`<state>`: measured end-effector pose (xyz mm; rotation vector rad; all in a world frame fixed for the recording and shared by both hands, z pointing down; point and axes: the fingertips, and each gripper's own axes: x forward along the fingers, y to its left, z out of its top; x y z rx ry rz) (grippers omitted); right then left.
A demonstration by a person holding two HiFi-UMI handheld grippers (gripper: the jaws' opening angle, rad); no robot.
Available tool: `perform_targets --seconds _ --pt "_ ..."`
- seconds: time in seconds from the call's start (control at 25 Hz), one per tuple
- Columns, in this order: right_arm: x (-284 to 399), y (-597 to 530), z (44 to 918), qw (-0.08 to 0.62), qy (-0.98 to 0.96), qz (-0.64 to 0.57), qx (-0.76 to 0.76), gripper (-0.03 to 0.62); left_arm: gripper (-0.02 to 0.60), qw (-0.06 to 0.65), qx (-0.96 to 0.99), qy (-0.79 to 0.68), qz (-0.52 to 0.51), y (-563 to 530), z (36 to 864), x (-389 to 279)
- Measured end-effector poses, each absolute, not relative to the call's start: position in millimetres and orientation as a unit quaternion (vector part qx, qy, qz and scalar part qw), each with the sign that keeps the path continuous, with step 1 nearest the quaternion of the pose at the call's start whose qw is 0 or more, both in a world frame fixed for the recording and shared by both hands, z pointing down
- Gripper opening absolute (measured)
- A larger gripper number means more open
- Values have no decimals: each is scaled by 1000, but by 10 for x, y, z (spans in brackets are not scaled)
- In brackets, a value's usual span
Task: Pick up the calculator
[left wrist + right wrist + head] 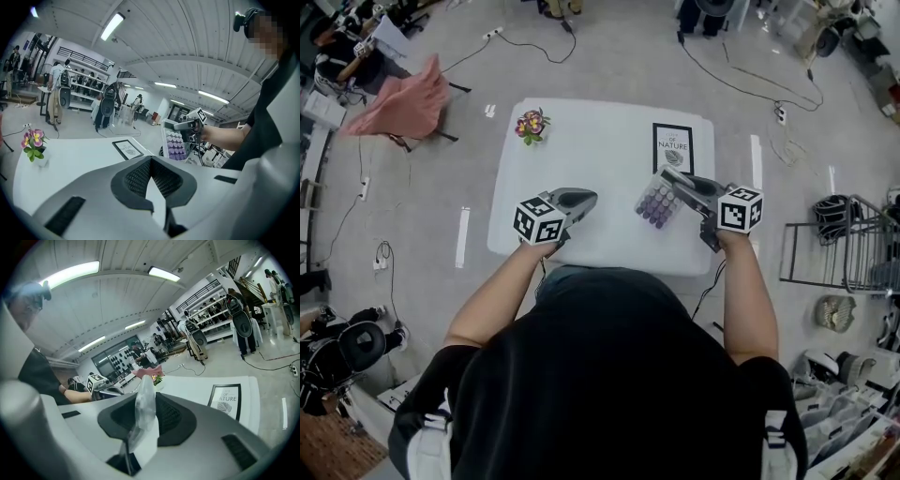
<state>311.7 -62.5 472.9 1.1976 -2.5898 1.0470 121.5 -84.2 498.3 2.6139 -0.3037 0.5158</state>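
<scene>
The person's own head and shoulders fill the bottom of the head view and hide the near edge of the white table (600, 141). Just above, right of centre, the right gripper (680, 180) is clamped on the calculator (658, 199). The calculator is tilted up with its purple keys toward the frame's left. The jaws cover its upper right corner, and whether its lower edge touches the table is unclear. The right gripper view shows it only edge-on, pale and blurred. Left of centre, the left gripper (579, 199) has its jaws together on nothing. Farther up lie a framed card (673, 147), its top line unreadable, and a small flower bunch (531, 125) at the upper left.
</scene>
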Motion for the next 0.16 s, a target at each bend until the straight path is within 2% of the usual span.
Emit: perform_targets --seconds 0.16 --pt "3125 -644 4758 55 -850 345 394 109 15 228 950 -107 186 -875 4997 1233"
